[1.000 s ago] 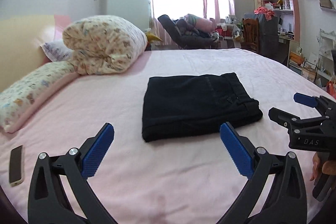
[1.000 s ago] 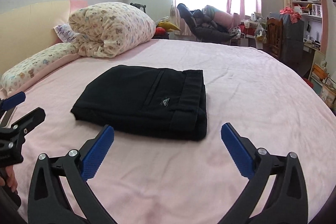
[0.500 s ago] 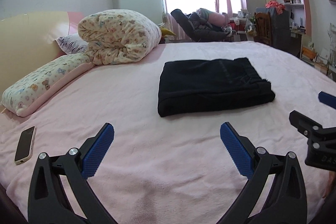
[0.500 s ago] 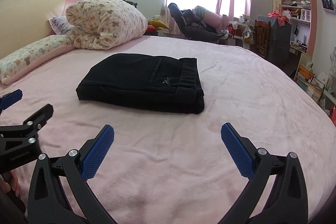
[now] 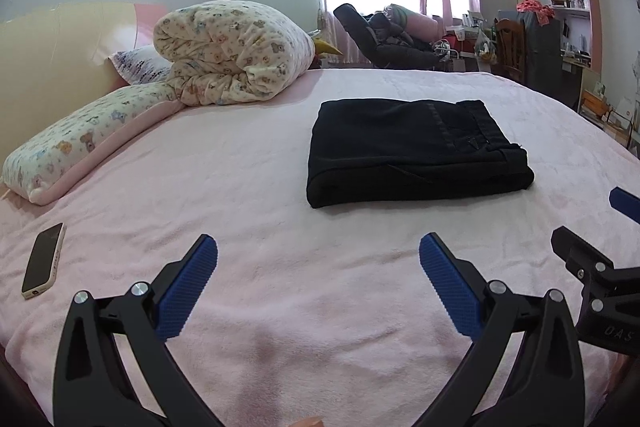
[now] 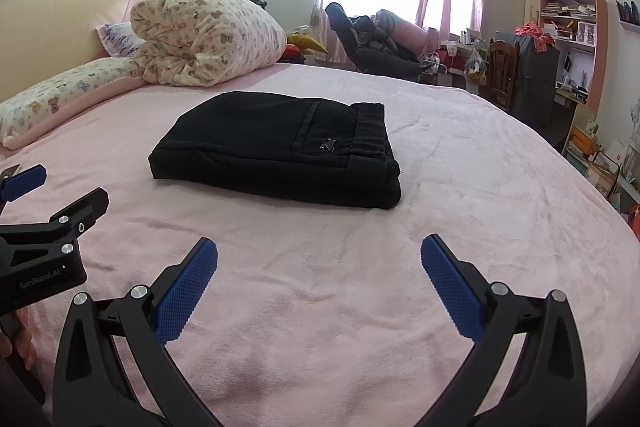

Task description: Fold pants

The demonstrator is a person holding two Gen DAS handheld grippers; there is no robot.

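Left wrist view: the left gripper (image 5: 318,259) hangs above the bed (image 5: 280,267) with its fingers (image 5: 188,291) spread wide and nothing between them. The pants (image 5: 412,151) lie near the middle of the bed, well ahead of the gripper, touching neither tool. They form a compact black rectangular stack; the fold appears complete. The long axis runs left to right across the view, with the waistband at the right end and the folded edge at the left. A phone (image 5: 43,260) lies on the bed at the left, well apart from the pants. The right gripper (image 5: 600,227) enters at the right edge.

Right wrist view: the right gripper (image 6: 319,259) is likewise spread wide and empty, short of the pants (image 6: 276,147). The waistband end and its small tag face right; the near long edge shows stacked layers.

Handling, as a judgement: the cloth is soft, limp and fairly light, not fragile, and the layers can slide apart. Grip through all layers at both short ends, or at the thick waistband corner, and keep the stack level.
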